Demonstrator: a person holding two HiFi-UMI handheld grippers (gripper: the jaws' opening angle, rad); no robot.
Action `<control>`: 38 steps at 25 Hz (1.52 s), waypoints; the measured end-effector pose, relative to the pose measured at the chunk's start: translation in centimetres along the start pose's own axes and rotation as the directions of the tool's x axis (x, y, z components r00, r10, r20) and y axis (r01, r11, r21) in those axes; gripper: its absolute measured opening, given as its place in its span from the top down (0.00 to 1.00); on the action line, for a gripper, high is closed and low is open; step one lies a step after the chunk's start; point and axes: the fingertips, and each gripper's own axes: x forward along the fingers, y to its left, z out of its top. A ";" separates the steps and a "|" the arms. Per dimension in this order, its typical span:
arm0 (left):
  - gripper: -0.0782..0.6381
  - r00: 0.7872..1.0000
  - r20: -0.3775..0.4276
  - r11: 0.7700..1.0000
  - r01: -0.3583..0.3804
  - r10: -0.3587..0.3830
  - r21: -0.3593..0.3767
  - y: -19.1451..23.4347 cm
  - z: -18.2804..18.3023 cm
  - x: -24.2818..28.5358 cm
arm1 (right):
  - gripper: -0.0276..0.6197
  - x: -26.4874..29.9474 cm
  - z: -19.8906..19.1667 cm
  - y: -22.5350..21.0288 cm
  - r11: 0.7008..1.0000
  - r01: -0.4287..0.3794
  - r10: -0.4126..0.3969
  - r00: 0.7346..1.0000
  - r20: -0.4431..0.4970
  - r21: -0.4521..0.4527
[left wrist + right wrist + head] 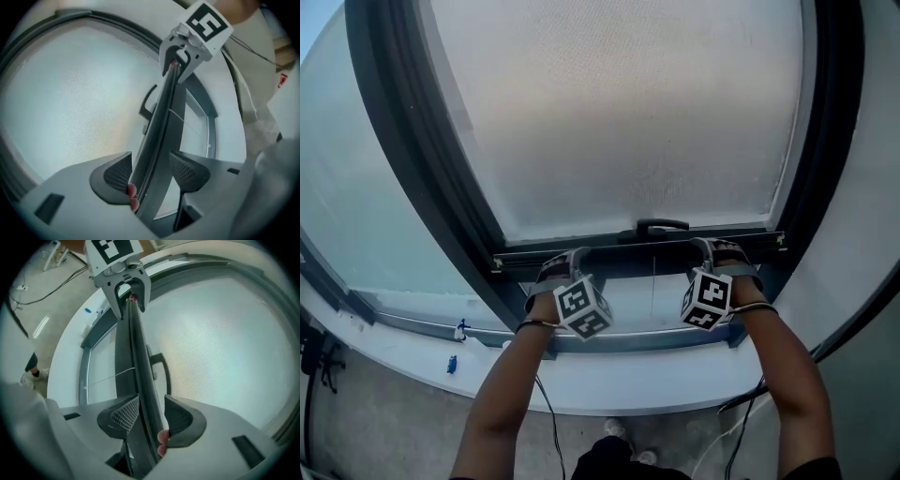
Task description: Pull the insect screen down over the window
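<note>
The insect screen (619,112) hung inside the window frame (412,169), with its bottom bar (637,246) running across above the sill (609,389). A handle (662,226) sat at the bar's middle. The left gripper (567,258) clamped the bar left of the handle, and the right gripper (722,248) clamped it right of the handle.

The head view looks steeply down from above, with the window frame (412,141) filling the upper picture and the screen's bottom bar (637,251) across the lower middle. Each gripper view sits close against that bar and looks along its length. The left view has the right gripper (180,61) at its upper centre, and the right view has the left gripper (127,294) at its upper left. All three share the bar and its handle (662,226).
</note>
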 end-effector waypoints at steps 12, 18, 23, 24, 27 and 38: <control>0.70 0.948 0.274 0.898 -0.025 0.160 -0.439 0.7 5.8 -10.4 | 0.89 -10.5 4.3 -3.5 0.913 0.163 -0.243 0.953 0.179 0.374; 0.86 0.914 0.317 0.787 -0.003 0.252 -0.617 1.8 5.0 -14.5 | 0.95 -15.1 6.4 -3.4 0.833 0.151 -0.316 0.919 0.235 0.532; 0.89 0.895 0.323 0.712 0.008 0.308 -0.702 1.4 3.7 -17.4 | 0.95 -17.8 7.7 -2.7 0.738 0.112 -0.364 0.897 0.252 0.666; 0.89 0.891 0.322 0.691 0.013 0.320 -0.722 1.2 3.3 -17.9 | 0.95 -18.3 7.8 -2.4 0.705 0.092 -0.370 0.894 0.254 0.703; 0.89 0.882 0.310 0.609 0.033 0.355 -0.792 0.4 1.8 -19.4 | 0.95 -20.2 8.0 -1.3 0.555 0.004 -0.390 0.885 0.255 0.832; 0.89 0.874 0.368 0.533 0.157 0.317 -0.832 -7.0 -1.0 -25.8 | 0.95 -25.8 10.4 5.3 0.430 -0.045 -0.375 0.900 0.224 0.902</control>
